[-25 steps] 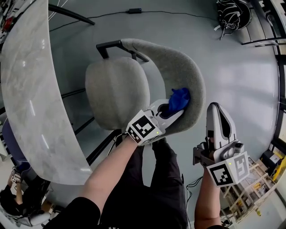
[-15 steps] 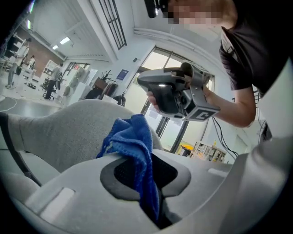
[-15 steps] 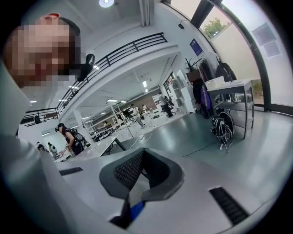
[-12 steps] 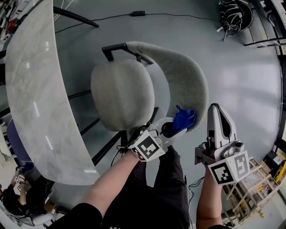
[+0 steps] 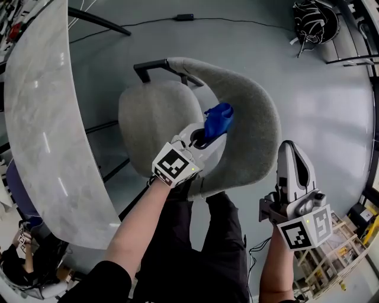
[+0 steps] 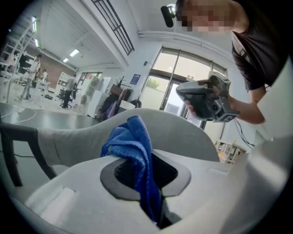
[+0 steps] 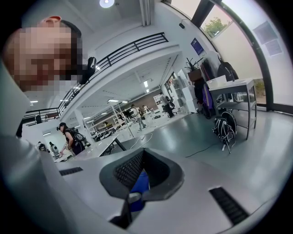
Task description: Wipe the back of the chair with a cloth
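A grey upholstered chair stands below me, its seat (image 5: 155,125) ringed by a curved backrest (image 5: 256,121). My left gripper (image 5: 208,135) is shut on a blue cloth (image 5: 218,120) and holds it against the inner face of the backrest, just above the seat. In the left gripper view the blue cloth (image 6: 133,151) bunches out of the closed jaws (image 6: 146,176), with the backrest (image 6: 82,137) behind it. My right gripper (image 5: 291,149) hangs right of the chair, off the backrest, shut with nothing held. A bit of blue shows in its jaw gap (image 7: 140,182); I cannot tell what it is.
A long marble tabletop (image 5: 38,124) runs along the left. The chair's black armrest (image 5: 149,65) sticks out at the far side. A cable (image 5: 237,21) and a black bag (image 5: 311,18) lie on the grey floor beyond. Wooden crates (image 5: 331,260) stand at lower right.
The left gripper with the cloth slid down to the near end of the backrest, then back up and left along its inner face. The right gripper has barely moved.
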Demonstrator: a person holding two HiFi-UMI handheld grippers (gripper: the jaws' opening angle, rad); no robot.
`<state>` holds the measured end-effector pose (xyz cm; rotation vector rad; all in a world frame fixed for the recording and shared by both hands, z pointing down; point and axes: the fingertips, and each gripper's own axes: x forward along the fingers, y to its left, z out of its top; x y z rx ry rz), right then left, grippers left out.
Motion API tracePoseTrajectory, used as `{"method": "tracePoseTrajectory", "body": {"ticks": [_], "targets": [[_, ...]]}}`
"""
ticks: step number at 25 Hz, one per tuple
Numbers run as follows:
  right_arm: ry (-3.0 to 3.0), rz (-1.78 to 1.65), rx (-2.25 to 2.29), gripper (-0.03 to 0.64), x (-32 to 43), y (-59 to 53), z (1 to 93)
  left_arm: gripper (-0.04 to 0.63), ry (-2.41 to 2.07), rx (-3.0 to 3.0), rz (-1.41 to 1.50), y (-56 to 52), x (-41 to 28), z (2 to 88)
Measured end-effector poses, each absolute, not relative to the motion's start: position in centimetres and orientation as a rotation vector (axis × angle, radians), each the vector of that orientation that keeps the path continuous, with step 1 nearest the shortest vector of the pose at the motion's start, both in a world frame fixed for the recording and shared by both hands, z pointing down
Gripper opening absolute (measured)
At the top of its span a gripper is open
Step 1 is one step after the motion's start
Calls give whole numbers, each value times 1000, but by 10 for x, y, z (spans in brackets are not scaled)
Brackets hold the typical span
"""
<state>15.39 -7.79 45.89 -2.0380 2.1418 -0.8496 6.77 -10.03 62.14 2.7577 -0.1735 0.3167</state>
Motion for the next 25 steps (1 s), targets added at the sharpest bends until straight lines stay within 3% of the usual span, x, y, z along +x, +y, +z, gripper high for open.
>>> {"method": "tracePoseTrajectory", "body": {"ticks": [11, 25], "targets": [[2171, -817, -2055, 14, 157, -93, 477, 57, -583, 2777, 367, -224, 55, 691], [2174, -765, -2022, 14, 153, -92, 469, 57, 1, 2755, 325, -103, 110, 699]]}}
